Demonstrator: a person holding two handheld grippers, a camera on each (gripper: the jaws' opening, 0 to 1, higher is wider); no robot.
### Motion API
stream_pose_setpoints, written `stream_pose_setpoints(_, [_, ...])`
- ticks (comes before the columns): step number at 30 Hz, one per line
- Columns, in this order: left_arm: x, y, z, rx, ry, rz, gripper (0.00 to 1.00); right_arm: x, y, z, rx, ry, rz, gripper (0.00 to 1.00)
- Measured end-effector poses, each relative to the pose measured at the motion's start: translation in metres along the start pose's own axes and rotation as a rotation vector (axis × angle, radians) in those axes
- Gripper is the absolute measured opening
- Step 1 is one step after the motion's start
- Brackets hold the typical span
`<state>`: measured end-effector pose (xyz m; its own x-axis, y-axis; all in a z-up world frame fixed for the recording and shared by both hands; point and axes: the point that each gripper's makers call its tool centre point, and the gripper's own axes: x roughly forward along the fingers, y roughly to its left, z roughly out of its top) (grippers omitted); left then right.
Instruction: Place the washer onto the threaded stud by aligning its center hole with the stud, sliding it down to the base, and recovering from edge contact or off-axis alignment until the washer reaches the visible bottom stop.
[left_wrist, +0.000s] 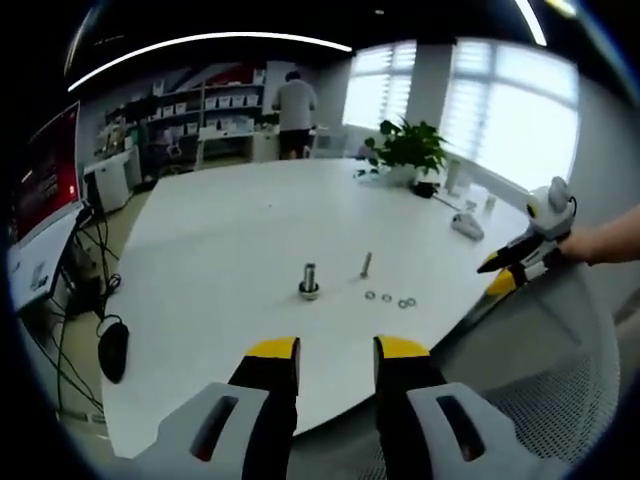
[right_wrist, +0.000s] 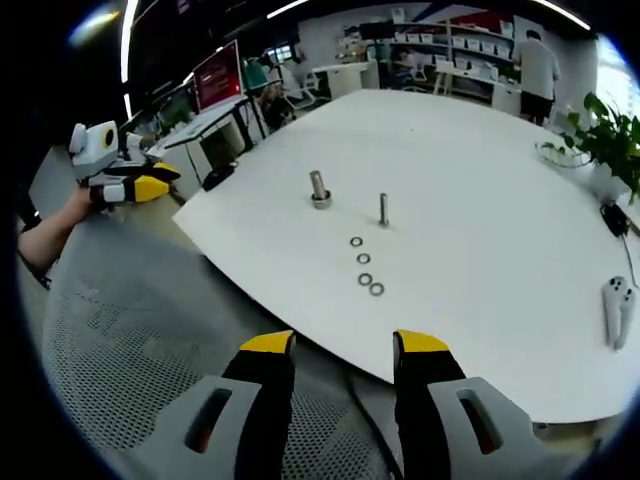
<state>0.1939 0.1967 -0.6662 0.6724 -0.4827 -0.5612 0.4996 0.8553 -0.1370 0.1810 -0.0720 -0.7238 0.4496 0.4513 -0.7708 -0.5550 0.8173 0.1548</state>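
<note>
Metal washers (right_wrist: 364, 258) (shiny), matt white table (right_wrist: 480, 180)

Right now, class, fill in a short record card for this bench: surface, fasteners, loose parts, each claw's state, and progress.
surface: white table
studs: two upright, a thick stud and a thin stud
washers: four washers lying in a row on the table beside the thin stud
left claw: open, holding nothing
right claw: open, holding nothing
progress: no washer picked up yet

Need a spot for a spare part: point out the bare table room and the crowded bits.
Bare: the white table between the threaded stud and the far plant, and between the washers and the white controller. Crowded: the patch holding stud, thin bolt and washer row.
</note>
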Motion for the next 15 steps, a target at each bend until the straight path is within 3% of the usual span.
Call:
stream_pose_setpoints(4, [0.000,-0.001,0.000,0.009,-0.002,-0.006,0.27,0.004,0.014,0.000,-0.011,0.023,0.051,0.54])
stream_pose_setpoints(6, [0.000,0.000,-0.002,0.006,0.007,-0.004,0.28,0.007,0.013,-0.011,-0.105,0.114,0.051,0.61])
stream_pose_setpoints(9, [-0.001,0.000,-0.001,0.007,0.003,-0.002,0.27,0.013,0.013,-0.005,-0.196,0.132,0.054,0.53])
stream_pose_setpoints(15, [0.001,0.001,-0.006,0.005,0.026,-0.001,0.28,0.037,-0.001,0.010,-0.225,0.177,0.050,0.48])
